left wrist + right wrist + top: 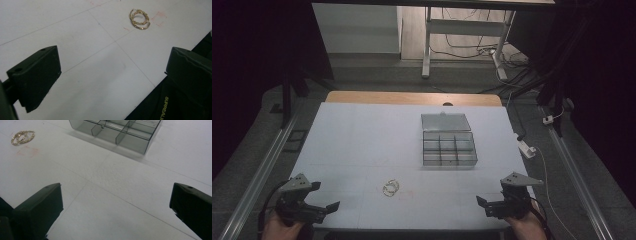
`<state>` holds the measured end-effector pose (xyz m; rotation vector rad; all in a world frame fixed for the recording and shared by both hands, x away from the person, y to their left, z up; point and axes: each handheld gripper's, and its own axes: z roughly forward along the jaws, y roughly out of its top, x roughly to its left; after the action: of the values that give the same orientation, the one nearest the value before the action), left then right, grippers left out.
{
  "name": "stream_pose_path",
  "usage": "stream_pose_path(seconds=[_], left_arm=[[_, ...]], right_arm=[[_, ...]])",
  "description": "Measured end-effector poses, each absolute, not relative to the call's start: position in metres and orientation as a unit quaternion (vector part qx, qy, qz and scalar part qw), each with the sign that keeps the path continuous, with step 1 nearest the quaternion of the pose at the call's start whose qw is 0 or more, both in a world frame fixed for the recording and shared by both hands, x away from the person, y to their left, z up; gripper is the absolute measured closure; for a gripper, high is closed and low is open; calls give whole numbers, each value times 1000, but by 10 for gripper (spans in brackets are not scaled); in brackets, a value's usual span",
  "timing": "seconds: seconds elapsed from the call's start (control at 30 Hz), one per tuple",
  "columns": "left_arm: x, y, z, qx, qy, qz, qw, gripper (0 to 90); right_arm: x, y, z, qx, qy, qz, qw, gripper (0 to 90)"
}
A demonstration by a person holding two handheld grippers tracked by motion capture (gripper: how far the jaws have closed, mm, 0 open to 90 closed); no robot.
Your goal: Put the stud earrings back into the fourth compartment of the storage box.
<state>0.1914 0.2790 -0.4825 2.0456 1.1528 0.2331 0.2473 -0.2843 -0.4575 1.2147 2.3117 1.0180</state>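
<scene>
Nothing has been picked up yet, so the work looks to be at its very start. The two gold hoop earrings (pixel 390 187) lie overlapping on the white table (pixel 362 140), near its front edge and between the two hands. The clear divided box (pixel 449 148) sits farther back with its lid open and, as far as can be seen, its compartments empty. The left gripper (pixel 319 196) and right gripper (pixel 490 197) rest at the front corners, jaws spread wide, holding nothing

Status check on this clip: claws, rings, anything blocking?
Left claw open, empty. Right claw open, empty. Gold rings on table, untouched. Open compartment box beyond; path clear.
</scene>
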Motion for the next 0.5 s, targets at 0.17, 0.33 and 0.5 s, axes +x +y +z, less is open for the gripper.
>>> stream_pose_path(seconds=[0.17, 0.33, 0.5], left_arm=[[191, 280, -483, 799, 452, 90, 385, 0], [192, 280, -483, 800, 451, 88, 386, 0], [192, 280, -483, 800, 450, 86, 388, 0]], right_arm=[[247, -283, -457, 416, 820, 358, 166, 0], [245, -277, -455, 400, 825, 365, 161, 0], [245, -269, -453, 377, 833, 376, 154, 0]])
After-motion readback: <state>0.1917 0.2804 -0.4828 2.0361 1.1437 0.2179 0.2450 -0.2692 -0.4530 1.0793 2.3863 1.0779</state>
